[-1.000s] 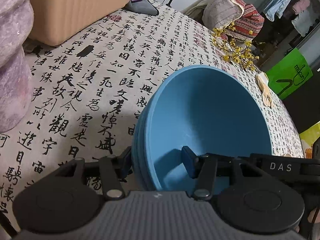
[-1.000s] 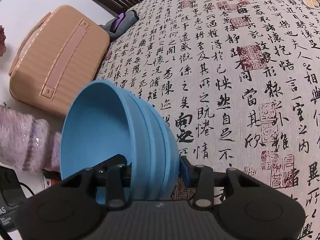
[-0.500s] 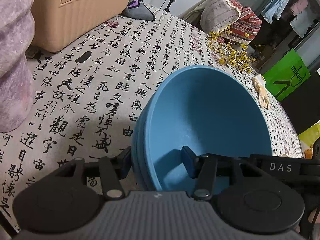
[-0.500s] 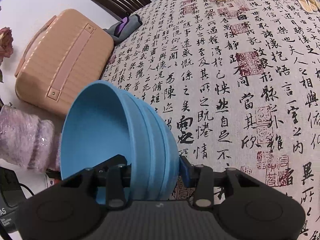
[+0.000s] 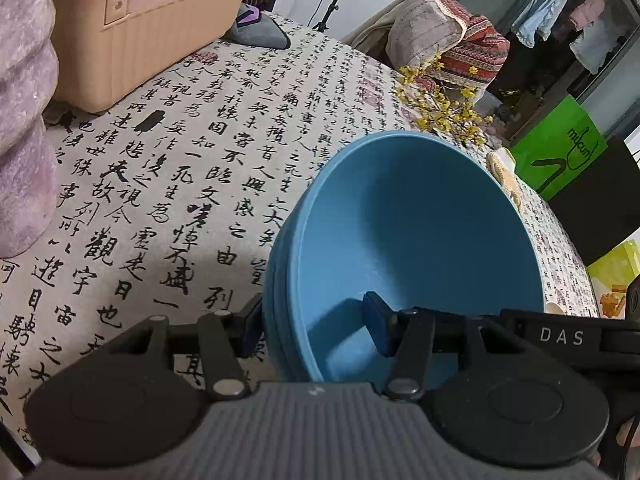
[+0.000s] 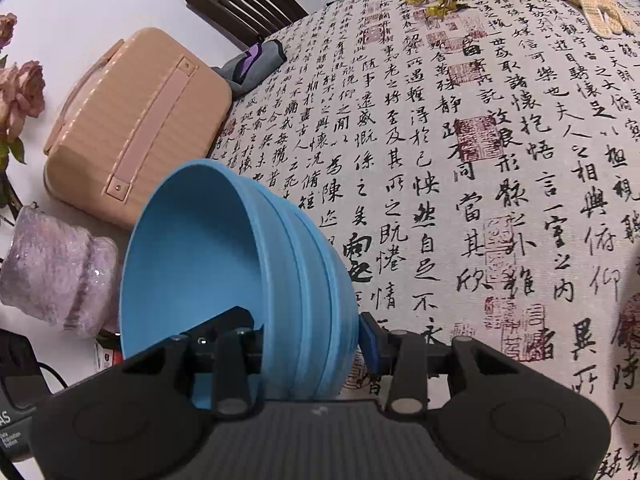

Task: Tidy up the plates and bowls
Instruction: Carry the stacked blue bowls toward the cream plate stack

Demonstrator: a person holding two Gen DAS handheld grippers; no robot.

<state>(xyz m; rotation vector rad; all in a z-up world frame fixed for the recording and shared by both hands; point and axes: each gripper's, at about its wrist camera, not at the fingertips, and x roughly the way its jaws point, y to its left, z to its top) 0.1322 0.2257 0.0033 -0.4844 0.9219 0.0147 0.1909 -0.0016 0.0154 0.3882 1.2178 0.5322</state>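
Left wrist view shows the left gripper (image 5: 314,326) clamped across one wall of the stack of blue bowls (image 5: 416,240), while the right gripper (image 6: 312,340) pinches the opposite wall, so the stack hangs tilted between both hands, clear of the tablecloth (image 6: 480,160), neither hand nearer.

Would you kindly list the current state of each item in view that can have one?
stack of blue bowls: nested, tilted, clamped at opposite rims.
left hand-held gripper: shut on the stack's rim.
right hand-held gripper: shut on the stack's rim.
peach case: closed, lying on the table.
glove: lying flat on the tablecloth.
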